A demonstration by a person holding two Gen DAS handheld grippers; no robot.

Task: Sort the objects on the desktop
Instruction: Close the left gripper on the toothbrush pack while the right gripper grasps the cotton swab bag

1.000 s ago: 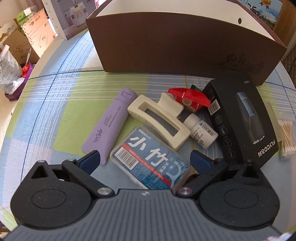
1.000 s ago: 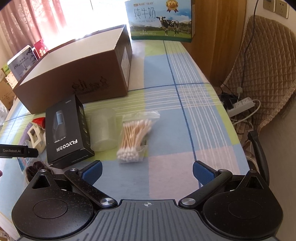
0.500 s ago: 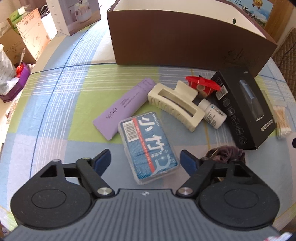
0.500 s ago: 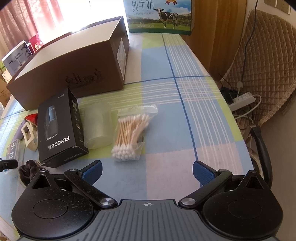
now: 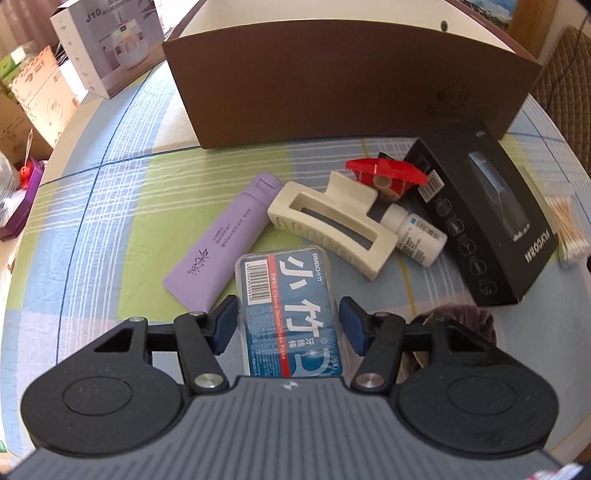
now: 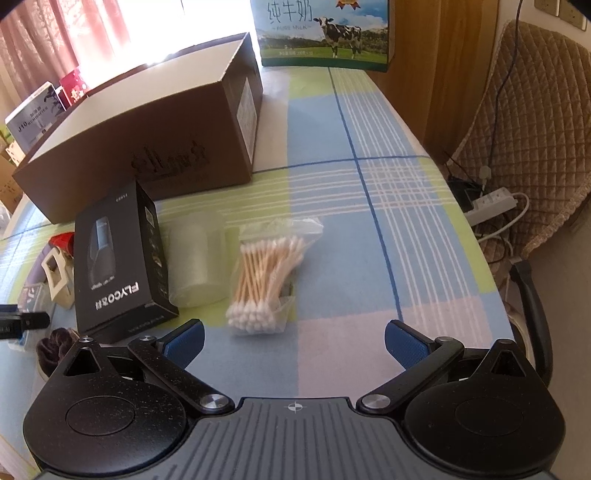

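As seen fr left wrist, floss box (image 5: 290, 314) betw left fingers (image 5: 225, 323), small gaps.

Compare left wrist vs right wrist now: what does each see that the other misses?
Left wrist only: the floss pick box between the left gripper's open jaws, the purple tube and the white bottle.

Right wrist only: the milk carton, the clear cup, the chair and the open, empty right gripper.

Both: the brown box, black FLYCO box, cotton swabs, cream hair claw and dark scrunchie.
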